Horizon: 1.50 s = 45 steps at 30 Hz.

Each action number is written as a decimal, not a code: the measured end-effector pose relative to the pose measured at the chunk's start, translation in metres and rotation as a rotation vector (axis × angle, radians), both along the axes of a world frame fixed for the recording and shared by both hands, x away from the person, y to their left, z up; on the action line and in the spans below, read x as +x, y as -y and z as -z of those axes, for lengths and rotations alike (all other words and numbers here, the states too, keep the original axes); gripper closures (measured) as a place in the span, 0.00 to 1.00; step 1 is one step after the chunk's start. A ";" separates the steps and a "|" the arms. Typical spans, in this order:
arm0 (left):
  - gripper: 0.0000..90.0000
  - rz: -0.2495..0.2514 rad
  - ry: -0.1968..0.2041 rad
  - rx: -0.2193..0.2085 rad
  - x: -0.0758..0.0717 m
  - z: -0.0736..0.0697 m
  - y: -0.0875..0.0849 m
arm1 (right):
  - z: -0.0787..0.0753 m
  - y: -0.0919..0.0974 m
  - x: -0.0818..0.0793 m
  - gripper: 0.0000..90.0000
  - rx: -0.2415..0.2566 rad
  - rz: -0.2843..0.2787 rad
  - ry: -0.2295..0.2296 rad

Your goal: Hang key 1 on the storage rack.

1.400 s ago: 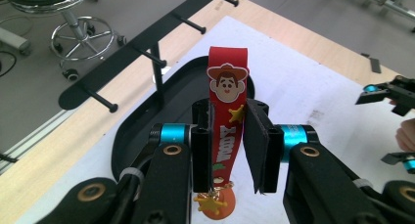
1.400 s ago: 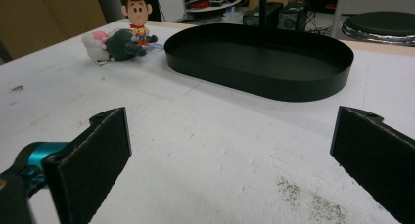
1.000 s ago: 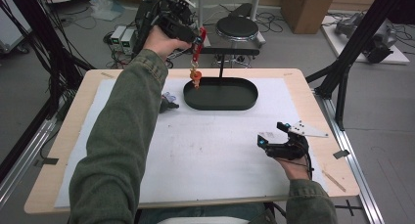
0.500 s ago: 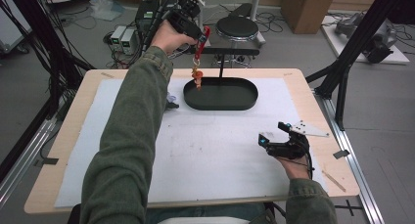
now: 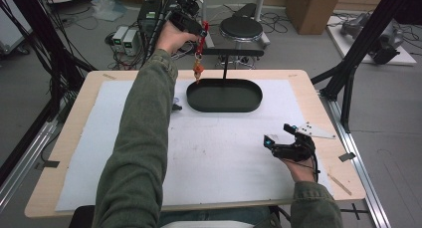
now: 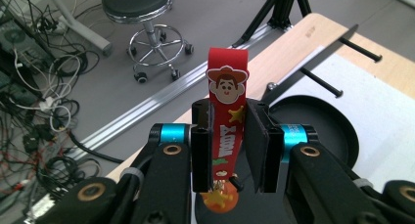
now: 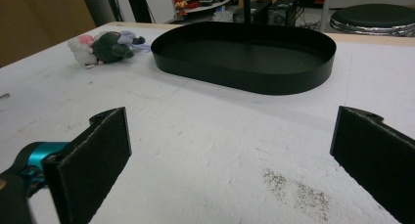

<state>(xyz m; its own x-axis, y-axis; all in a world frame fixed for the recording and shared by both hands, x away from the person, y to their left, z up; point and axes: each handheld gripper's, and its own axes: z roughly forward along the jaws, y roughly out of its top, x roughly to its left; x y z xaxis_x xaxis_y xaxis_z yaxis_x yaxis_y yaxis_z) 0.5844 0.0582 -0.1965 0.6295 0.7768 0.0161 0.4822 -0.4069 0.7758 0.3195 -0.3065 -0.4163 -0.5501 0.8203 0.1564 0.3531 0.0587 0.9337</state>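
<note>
My left gripper (image 5: 199,30) is held high over the table's far edge, shut on a red strap keychain (image 5: 198,63) with a cowboy face. In the left gripper view the strap (image 6: 226,121) stands upright between the two pads of this gripper (image 6: 230,114), and an orange star charm (image 6: 219,200) hangs below. A black stand with an oval tray base (image 5: 249,106) and a horizontal bar (image 5: 233,52) is just to the right of the keychain. My right gripper (image 5: 279,138) rests low at the table's right, open, with nothing between its jaws (image 7: 230,136).
A small plush toy (image 7: 105,46) lies left of the tray, partly hidden by the left sleeve (image 5: 176,107). A white mat (image 5: 224,153) covers the tabletop. A stool (image 5: 241,27), cables and boxes sit on the floor beyond.
The left hand has carried the keychain a little farther from the person, toward the stand's bar. The right gripper has stayed where it was.
</note>
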 end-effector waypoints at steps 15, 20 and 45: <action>0.05 0.202 0.038 -0.084 -0.012 0.004 -0.001 | 0.001 -0.002 0.004 0.01 -0.022 -0.005 -0.014; 0.02 0.270 0.035 -0.112 -0.027 0.003 -0.010 | 0.001 -0.003 0.004 0.01 -0.036 -0.009 -0.003; 0.02 0.236 0.104 -0.047 -0.088 0.023 -0.070 | 0.000 -0.011 0.003 0.01 -0.076 -0.036 -0.005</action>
